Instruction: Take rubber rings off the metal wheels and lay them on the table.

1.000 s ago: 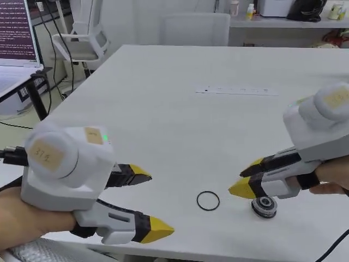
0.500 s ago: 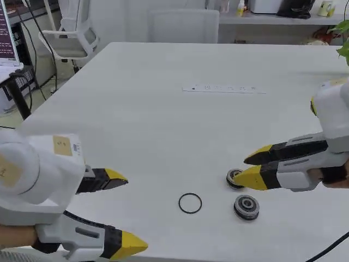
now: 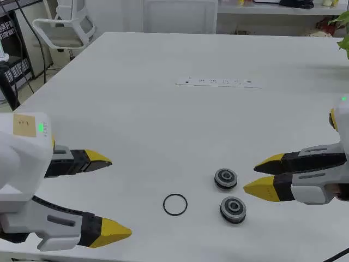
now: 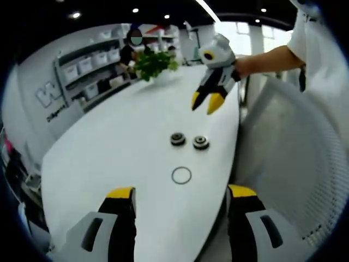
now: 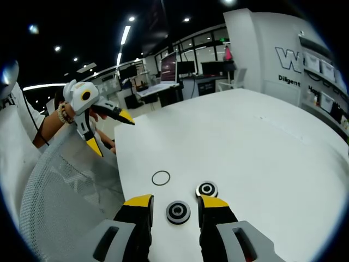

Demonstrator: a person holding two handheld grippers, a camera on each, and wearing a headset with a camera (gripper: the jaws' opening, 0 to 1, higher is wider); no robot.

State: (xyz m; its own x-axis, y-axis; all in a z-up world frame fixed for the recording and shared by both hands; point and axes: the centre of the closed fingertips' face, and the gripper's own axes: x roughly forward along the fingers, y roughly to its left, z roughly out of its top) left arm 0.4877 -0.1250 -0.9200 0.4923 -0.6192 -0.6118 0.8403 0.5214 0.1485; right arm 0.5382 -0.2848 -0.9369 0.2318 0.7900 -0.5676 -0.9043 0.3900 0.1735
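Observation:
Two metal wheels lie on the white table (image 3: 163, 103): one (image 3: 226, 178) a little farther away, one (image 3: 233, 209) nearer the front edge. A loose black rubber ring (image 3: 175, 204) lies flat to their left. My right gripper (image 3: 262, 174) hovers open just right of the wheels, nothing between its yellow tips. My left gripper (image 3: 106, 196) is open at the front left, well apart from the ring. In the left gripper view the ring (image 4: 181, 175) and both wheels (image 4: 177, 139) (image 4: 201, 143) lie ahead. In the right gripper view the wheels (image 5: 179, 212) (image 5: 206, 189) sit just beyond the jaws, the ring (image 5: 161, 177) further off.
A white power strip (image 3: 218, 83) lies flat mid-table. Office chairs (image 3: 62, 33) stand beyond the far left corner, with a shelf behind. A green plant (image 4: 154, 61) stands at the table's far right.
The camera has tilted down and shifted. My right gripper has drawn back to the right, uncovering both wheels. The left gripper has spread wider and lower.

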